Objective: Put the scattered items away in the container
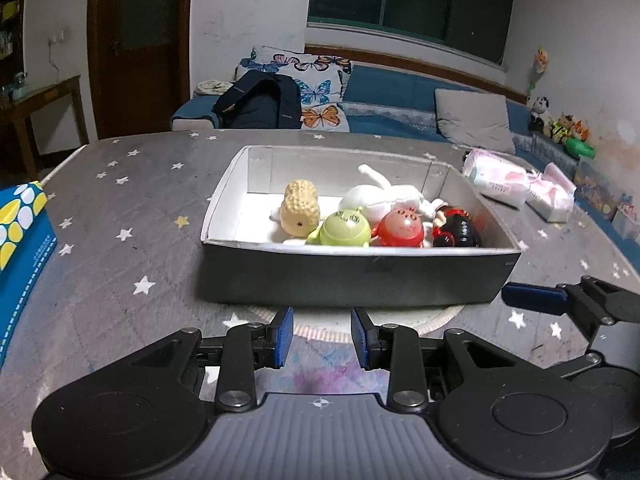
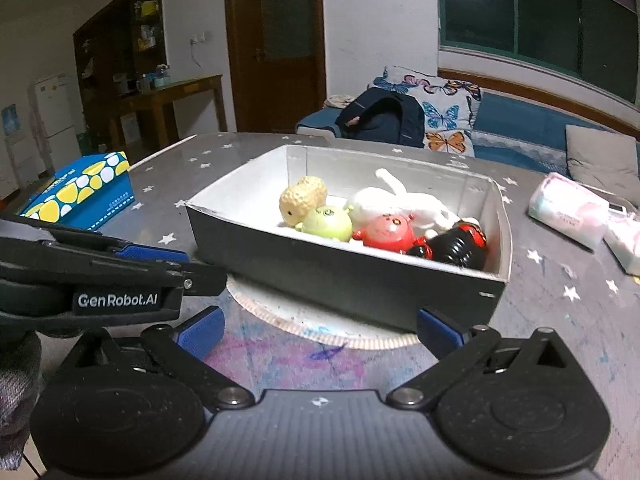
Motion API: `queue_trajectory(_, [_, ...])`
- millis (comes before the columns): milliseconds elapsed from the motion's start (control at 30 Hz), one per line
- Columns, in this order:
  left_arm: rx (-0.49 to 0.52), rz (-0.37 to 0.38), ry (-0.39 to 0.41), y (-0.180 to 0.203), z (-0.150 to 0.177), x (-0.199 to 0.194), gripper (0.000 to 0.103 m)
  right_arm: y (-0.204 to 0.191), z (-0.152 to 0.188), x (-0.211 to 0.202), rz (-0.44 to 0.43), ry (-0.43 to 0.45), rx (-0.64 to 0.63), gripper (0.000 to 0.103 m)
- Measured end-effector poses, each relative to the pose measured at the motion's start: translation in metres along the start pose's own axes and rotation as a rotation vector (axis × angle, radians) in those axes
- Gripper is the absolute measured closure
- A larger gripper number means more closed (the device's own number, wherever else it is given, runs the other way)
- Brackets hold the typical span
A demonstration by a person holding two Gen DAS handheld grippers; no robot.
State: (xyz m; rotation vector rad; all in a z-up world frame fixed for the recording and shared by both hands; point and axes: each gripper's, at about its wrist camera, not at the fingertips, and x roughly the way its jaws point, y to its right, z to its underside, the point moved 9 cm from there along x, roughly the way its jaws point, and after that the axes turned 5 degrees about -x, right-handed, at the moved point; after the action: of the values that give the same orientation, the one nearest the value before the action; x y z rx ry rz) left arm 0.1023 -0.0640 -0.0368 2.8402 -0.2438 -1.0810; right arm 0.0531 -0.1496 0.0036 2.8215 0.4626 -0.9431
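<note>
A grey box (image 1: 360,276) (image 2: 340,280) with a white inside stands on the star-patterned table. In it lie a beige peanut-shaped toy (image 1: 300,208) (image 2: 302,198), a green toy (image 1: 342,230) (image 2: 328,222), a red toy (image 1: 400,228) (image 2: 386,232), a black-and-red toy (image 1: 456,228) (image 2: 456,246) and a white plush (image 1: 380,196) (image 2: 400,200). My left gripper (image 1: 322,336) hovers before the box's near wall, its jaws a little apart and empty. My right gripper (image 2: 320,332) stands wide open and empty, just short of the box's near corner. The two grippers are side by side.
A blue tissue box (image 1: 20,232) (image 2: 80,192) with yellow and white spots sits at the table's left. Pink-and-white packets (image 1: 496,180) (image 2: 568,210) lie at the right. A round mat (image 2: 280,312) lies under the box. A sofa stands behind the table.
</note>
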Motion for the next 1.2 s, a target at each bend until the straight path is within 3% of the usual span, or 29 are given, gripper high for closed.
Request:
queue_trajectory(400, [0.0,-0.064,-0.009,-0.003,0.018,-0.004,0.069,0.008,0.018,-0.004,0.048,-0.031,0.046,0.0])
queue_trajectory(1200, [0.008,-0.118,0.033,0.007,0.031,-0.008,0.069,0.023,0.043,-0.007,0.116,-0.069,0.103,0.0])
